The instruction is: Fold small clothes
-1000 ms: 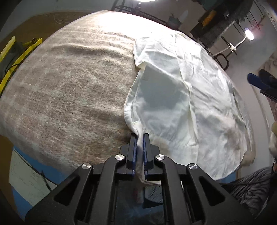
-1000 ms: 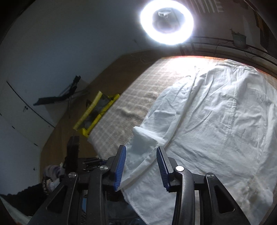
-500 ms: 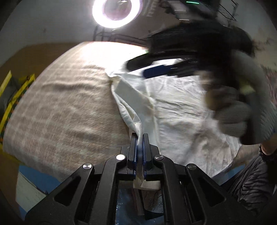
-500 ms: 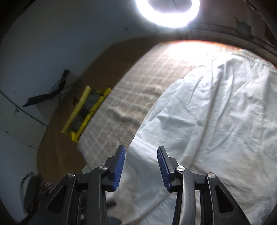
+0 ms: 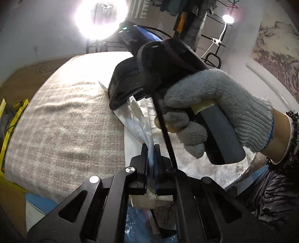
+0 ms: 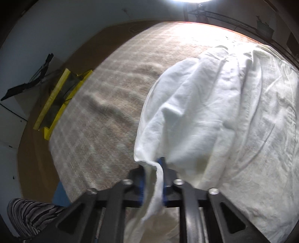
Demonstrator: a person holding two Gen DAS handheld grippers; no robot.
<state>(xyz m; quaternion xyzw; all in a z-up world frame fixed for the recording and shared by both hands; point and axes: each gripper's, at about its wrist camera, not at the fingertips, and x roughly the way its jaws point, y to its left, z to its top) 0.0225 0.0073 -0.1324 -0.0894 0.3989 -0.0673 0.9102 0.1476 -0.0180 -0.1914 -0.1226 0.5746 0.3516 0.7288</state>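
We see the white garment (image 6: 214,115) lying on the beige plaid blanket (image 6: 112,104). Our left claw (image 5: 151,149) pinches its edge tight; our right claw (image 6: 152,174), just closed, clamps another fold, gloved hand (image 5: 220,110) above the blanket.

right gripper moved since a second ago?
Yes. The right gripper dropped toward the plaid blanket; its jaws have just closed onto the white garment edge.

I take this for a lived-in home room doubling as a recording corner: a beige checked woollen blanket (image 5: 61,121) covers the table, a glaring ring light (image 5: 99,17) at twelve o'clock, wire shelving (image 5: 214,22) holding clothes at one.
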